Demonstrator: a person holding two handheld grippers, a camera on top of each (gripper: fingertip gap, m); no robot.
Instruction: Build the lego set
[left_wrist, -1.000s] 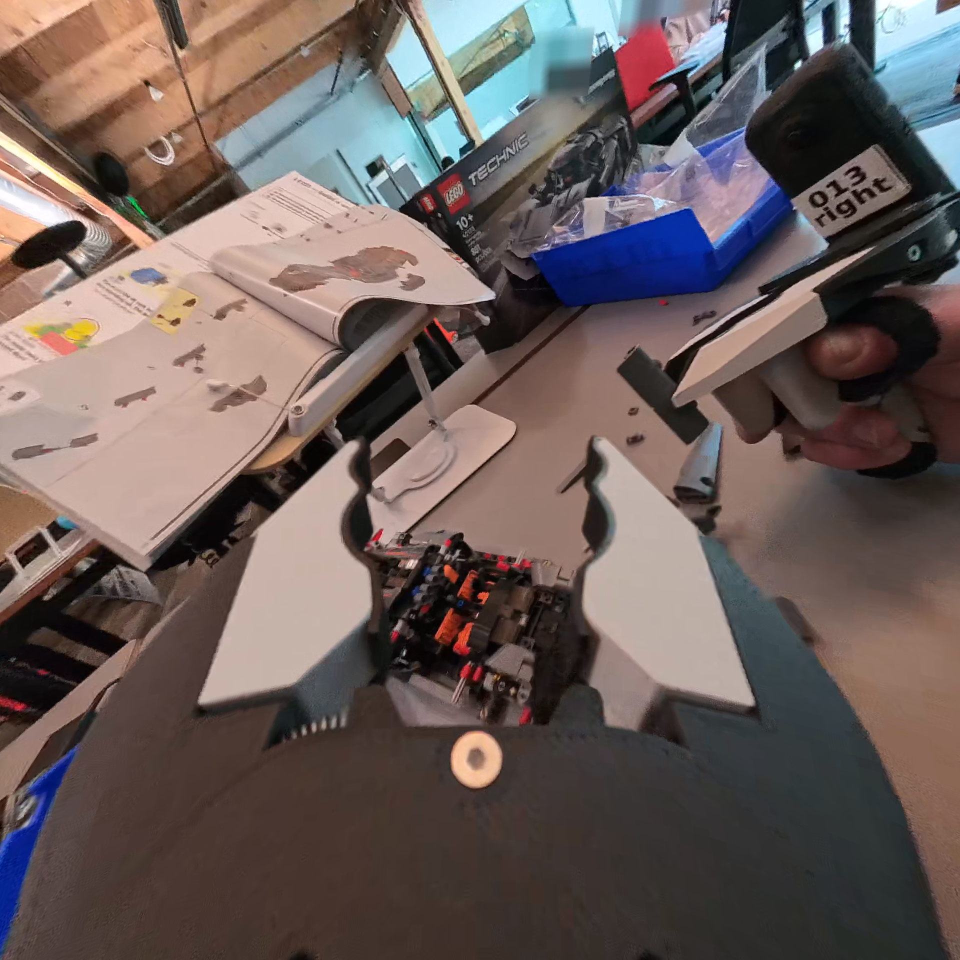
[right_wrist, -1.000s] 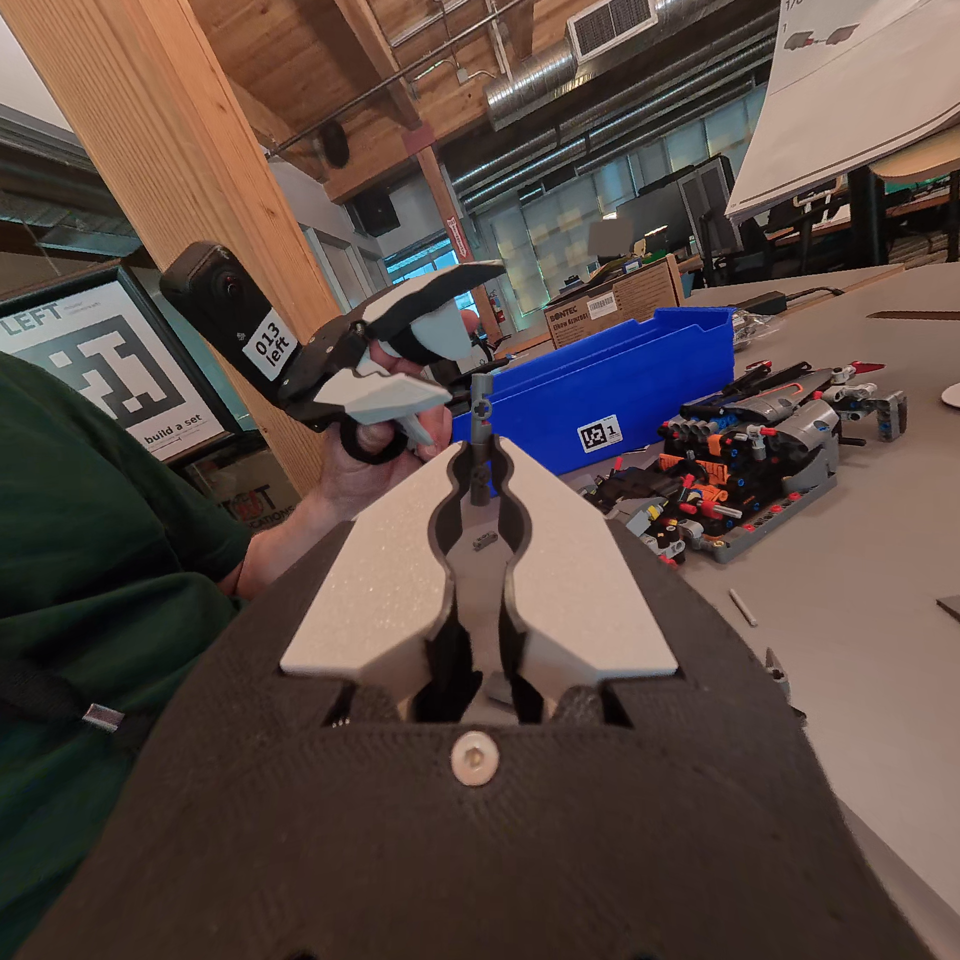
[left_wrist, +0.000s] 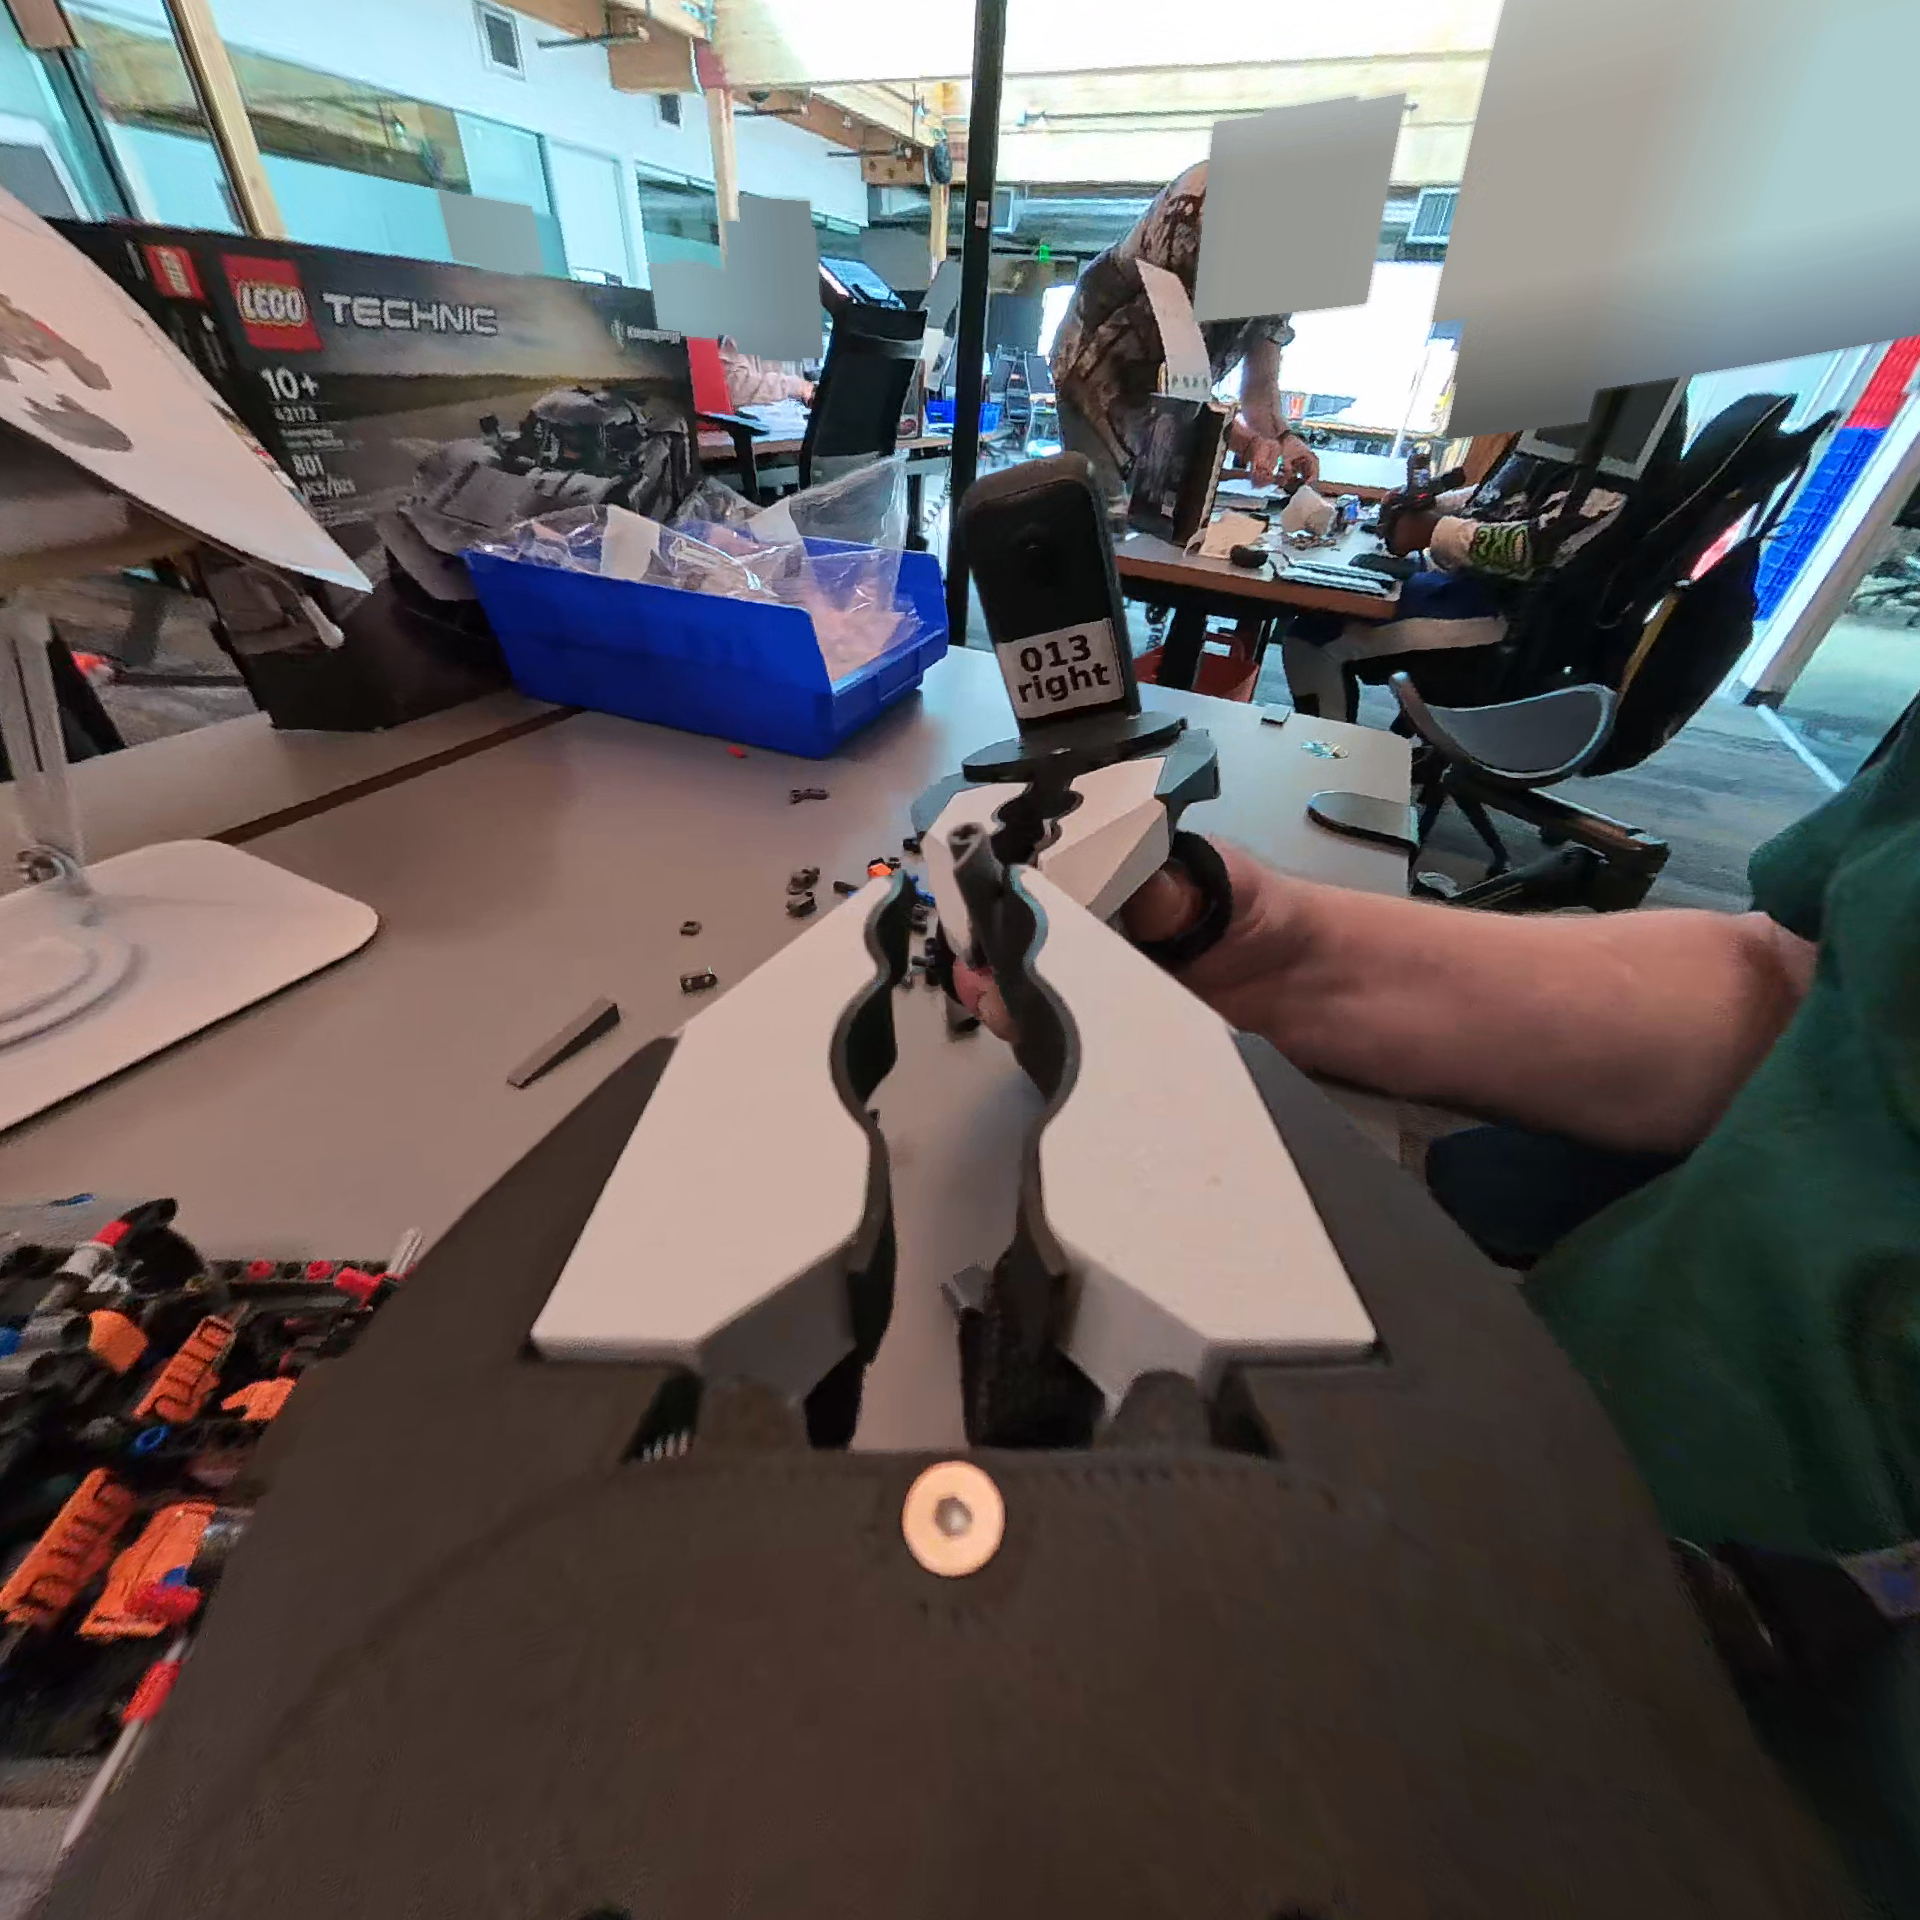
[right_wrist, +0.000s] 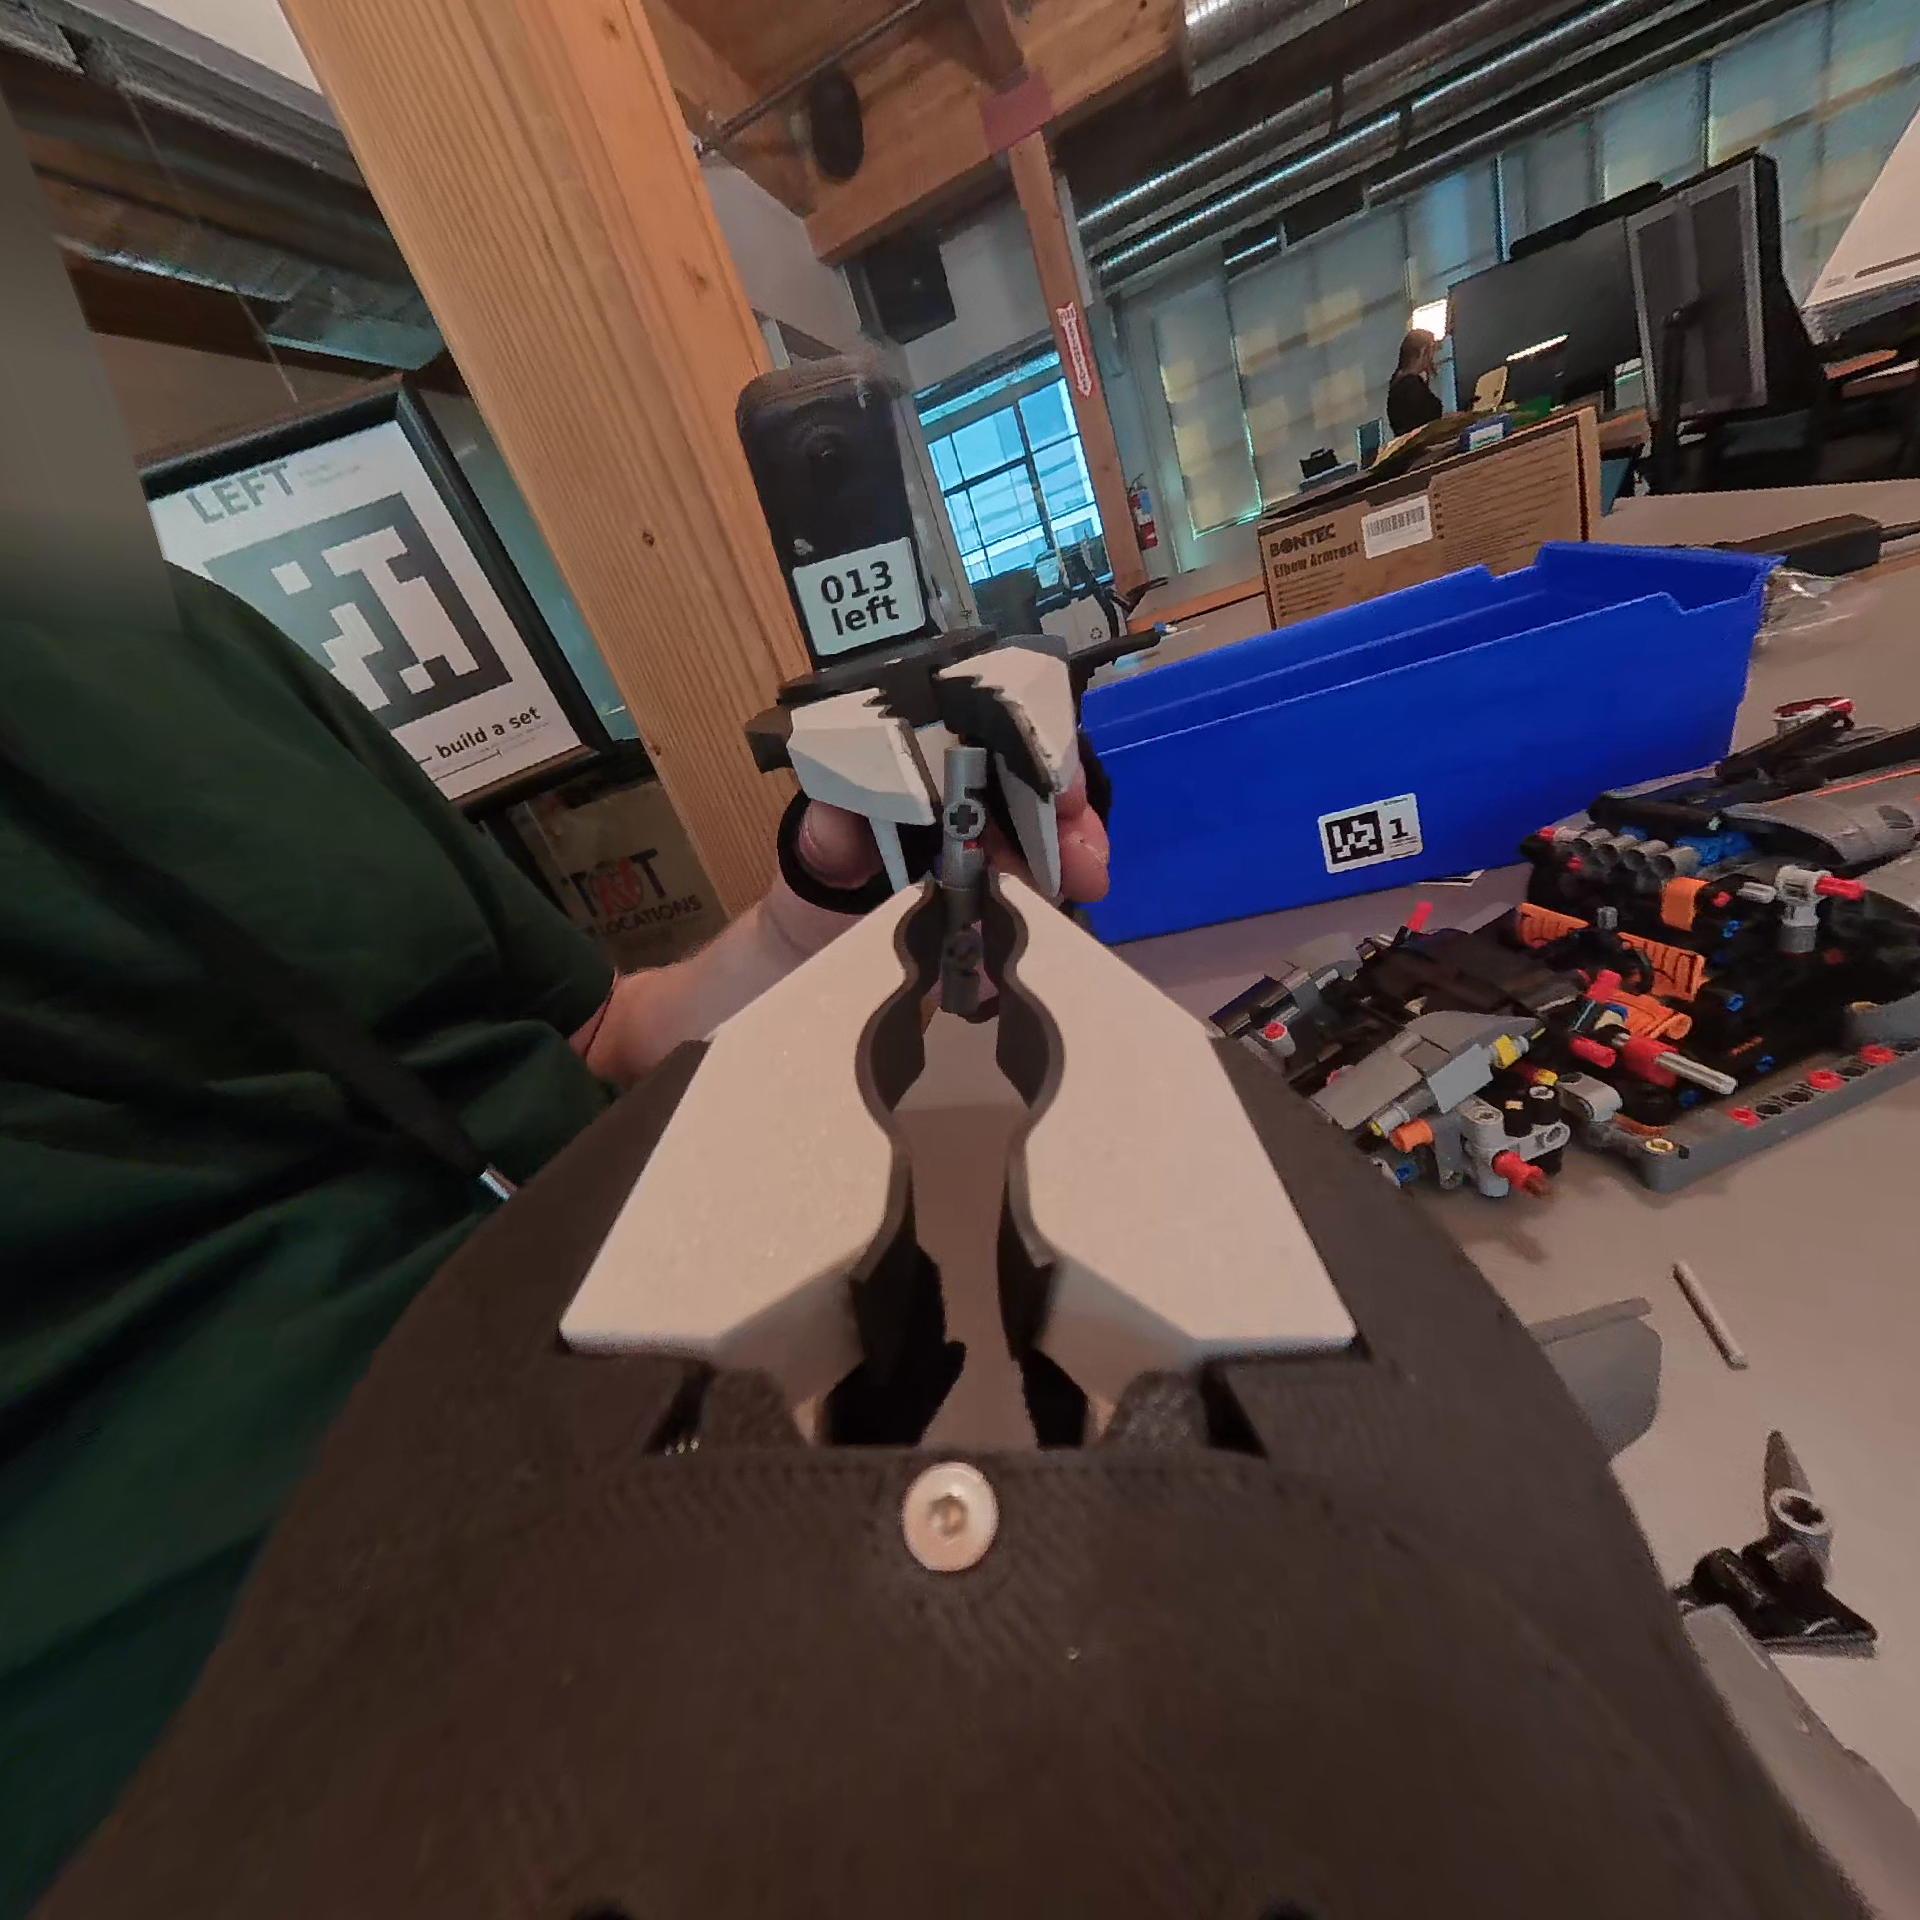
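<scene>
The partly built black, grey and orange brick model (left_wrist: 135, 1455) is cut off by the left edge of the left wrist view and partly hidden behind the gripper's black body. In the right wrist view the same model (right_wrist: 1621, 1039) runs off the right edge. Small dark loose pieces (left_wrist: 800, 894) near the far edge of the grey worktop (left_wrist: 499, 935) are too small to identify. What lies in the clear plastic bags (left_wrist: 717, 561) inside the blue plastic bin (left_wrist: 665, 655) cannot be made out.
</scene>
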